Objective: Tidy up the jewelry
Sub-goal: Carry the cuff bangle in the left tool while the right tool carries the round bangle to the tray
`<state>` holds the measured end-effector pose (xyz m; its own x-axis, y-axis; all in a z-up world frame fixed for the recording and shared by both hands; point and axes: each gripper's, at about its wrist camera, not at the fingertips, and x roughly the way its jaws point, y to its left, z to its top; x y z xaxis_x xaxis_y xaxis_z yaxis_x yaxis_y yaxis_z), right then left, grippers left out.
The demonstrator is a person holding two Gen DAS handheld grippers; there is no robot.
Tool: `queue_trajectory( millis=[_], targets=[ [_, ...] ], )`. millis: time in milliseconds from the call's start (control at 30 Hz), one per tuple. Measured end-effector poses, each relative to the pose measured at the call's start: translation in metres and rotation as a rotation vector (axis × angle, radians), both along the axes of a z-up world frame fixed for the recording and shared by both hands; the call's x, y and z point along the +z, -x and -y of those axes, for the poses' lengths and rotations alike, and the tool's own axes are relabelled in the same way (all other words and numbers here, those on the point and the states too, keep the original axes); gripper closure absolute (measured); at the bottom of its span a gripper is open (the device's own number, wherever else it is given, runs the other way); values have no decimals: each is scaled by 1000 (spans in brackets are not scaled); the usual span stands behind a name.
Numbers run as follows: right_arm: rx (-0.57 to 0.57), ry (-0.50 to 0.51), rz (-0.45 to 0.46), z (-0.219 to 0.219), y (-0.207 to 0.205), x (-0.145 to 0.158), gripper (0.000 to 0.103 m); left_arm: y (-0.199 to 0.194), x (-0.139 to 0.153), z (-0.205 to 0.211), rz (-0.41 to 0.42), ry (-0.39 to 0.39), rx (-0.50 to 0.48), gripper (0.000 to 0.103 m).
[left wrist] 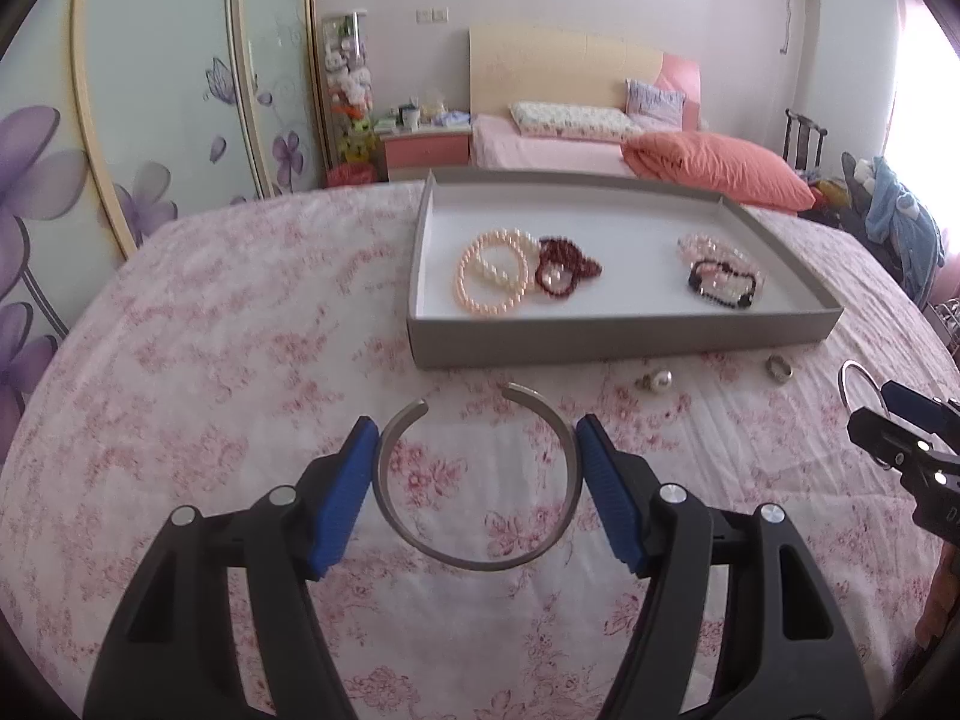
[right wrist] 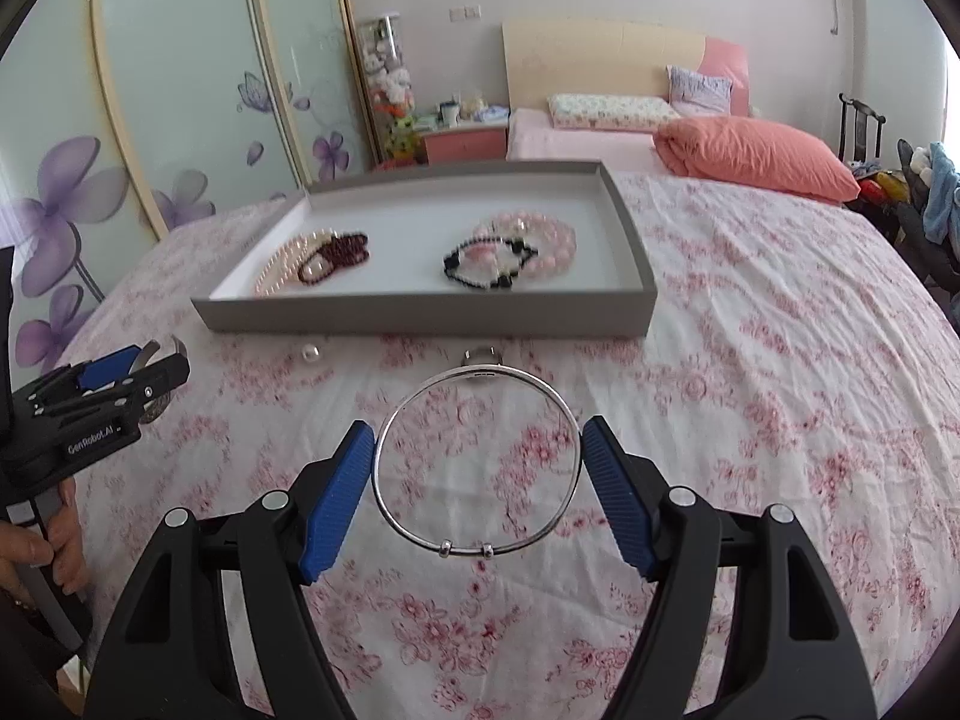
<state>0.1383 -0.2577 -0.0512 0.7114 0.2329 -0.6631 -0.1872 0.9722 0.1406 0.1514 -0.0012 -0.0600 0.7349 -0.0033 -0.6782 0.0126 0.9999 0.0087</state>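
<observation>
Left gripper (left wrist: pixel 478 441) clamps my open silver cuff (left wrist: pixel 477 483) above the floral bedsheet (left wrist: pixel 210 360); right gripper (right wrist: pixel 478 441) pinches a thin bangle (right wrist: pixel 477 459). Grey tray (right wrist: pixel 420 315) lies just beyond. "GenRobot.AI" marks the left gripper's body.

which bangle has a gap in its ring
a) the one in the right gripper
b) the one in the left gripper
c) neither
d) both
b: the open cuff bangle between the left gripper jaws has a break at its far side, while the thin bangle in the right gripper is a closed loop.
</observation>
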Motion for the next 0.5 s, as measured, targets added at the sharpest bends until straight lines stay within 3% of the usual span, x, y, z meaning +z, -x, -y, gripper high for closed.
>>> queue_trajectory(
  millis=[500],
  targets=[
    [-29,-58,301,-5,7,55,32,22,62,16,293,-40,-26,37]
  ],
)
